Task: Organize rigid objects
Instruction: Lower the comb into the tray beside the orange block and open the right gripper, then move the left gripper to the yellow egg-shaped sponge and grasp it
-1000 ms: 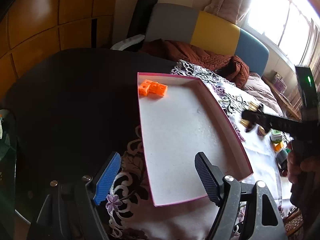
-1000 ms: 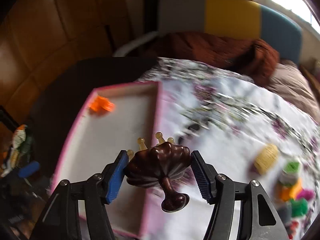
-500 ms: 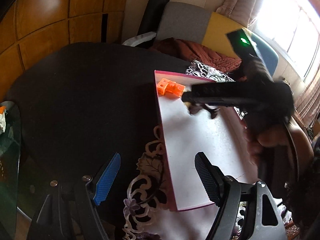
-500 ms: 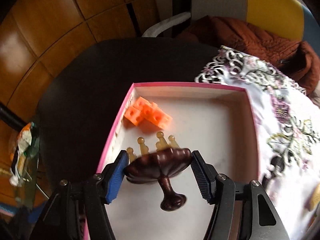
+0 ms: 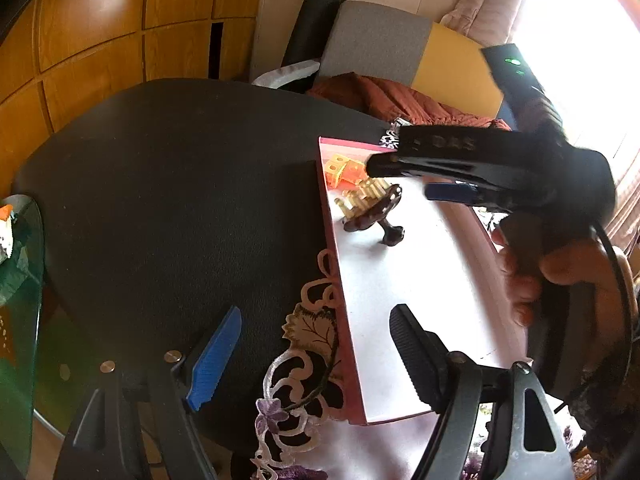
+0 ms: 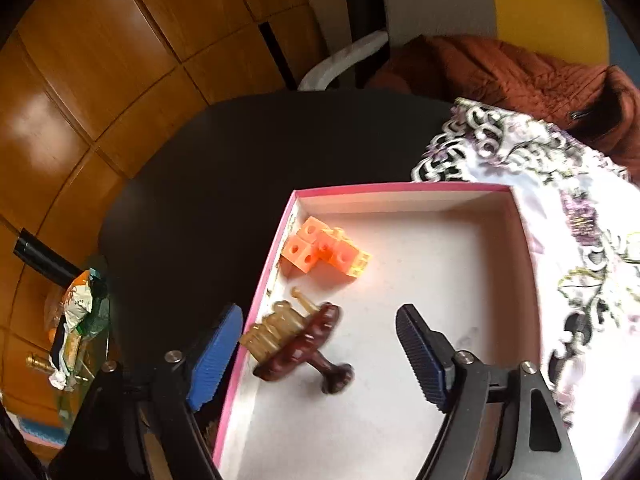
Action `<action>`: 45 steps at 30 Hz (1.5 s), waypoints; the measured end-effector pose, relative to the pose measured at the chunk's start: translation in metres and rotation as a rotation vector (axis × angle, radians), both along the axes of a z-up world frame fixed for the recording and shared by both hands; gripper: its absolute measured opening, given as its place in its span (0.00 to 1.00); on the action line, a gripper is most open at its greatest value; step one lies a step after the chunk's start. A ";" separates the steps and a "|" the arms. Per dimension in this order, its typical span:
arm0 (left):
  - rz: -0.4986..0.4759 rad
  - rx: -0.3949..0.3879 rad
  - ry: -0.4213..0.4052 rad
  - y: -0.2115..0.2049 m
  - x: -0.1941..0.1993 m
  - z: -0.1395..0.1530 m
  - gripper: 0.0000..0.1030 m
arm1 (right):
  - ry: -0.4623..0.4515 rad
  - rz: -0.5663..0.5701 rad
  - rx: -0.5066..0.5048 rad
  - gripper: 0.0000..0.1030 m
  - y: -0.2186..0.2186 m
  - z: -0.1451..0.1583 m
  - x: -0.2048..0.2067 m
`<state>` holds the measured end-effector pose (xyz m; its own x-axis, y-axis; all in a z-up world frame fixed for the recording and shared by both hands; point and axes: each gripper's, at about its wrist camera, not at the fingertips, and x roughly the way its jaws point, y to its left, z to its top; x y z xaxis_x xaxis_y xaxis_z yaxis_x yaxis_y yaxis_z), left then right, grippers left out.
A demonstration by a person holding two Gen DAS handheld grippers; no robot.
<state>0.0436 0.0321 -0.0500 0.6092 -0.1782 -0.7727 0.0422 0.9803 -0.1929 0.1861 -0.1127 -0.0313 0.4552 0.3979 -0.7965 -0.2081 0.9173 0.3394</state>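
Right tongs (image 6: 320, 354) over the pink-rimmed box (image 6: 400, 189); jaws have just been opening and now stand wide. The dark brown comb-like piece (image 6: 298, 342) lies between them, loose, neither pad touching it. It lies tilted on the box floor, its amber teeth toward the box's left wall and its knobbed stem toward the middle. Judged a release just made: piece put beside what is already sorted.

Orange block cluster (image 6: 324, 251) sits in the box's far left corner, just beyond the brown piece, apart from it by a narrow gap. Both things crowd the left wall; looks like deliberate packing from one corner outward.

Left tongs (image 5: 316, 346) wide, holding nothing, astride the box's near left wall: blue pad over the dark tabletop (image 5: 180, 200), black pad over the box floor. Probably standing by, or ready to steady the box.

Room: box floor right of the brown piece and toward the near wall is bare. The right tongs' blue pad is outside the left wall, so lifting straight up looks safer than pulling sideways. The box rests partly on the lace-edged cloth (image 5: 308, 332), which could let it slide.
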 end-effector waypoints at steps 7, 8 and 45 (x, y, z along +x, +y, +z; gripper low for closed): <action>-0.027 0.019 -0.034 -0.010 -0.008 0.012 0.76 | -0.068 -0.006 -0.067 0.79 -0.023 0.017 -0.029; -0.032 0.021 -0.037 -0.012 -0.008 0.014 0.76 | -0.079 -0.010 -0.078 0.79 -0.028 0.018 -0.032; -0.298 0.070 -0.052 -0.130 -0.005 0.038 0.71 | -0.130 -0.864 -0.200 0.89 -0.385 0.018 -0.171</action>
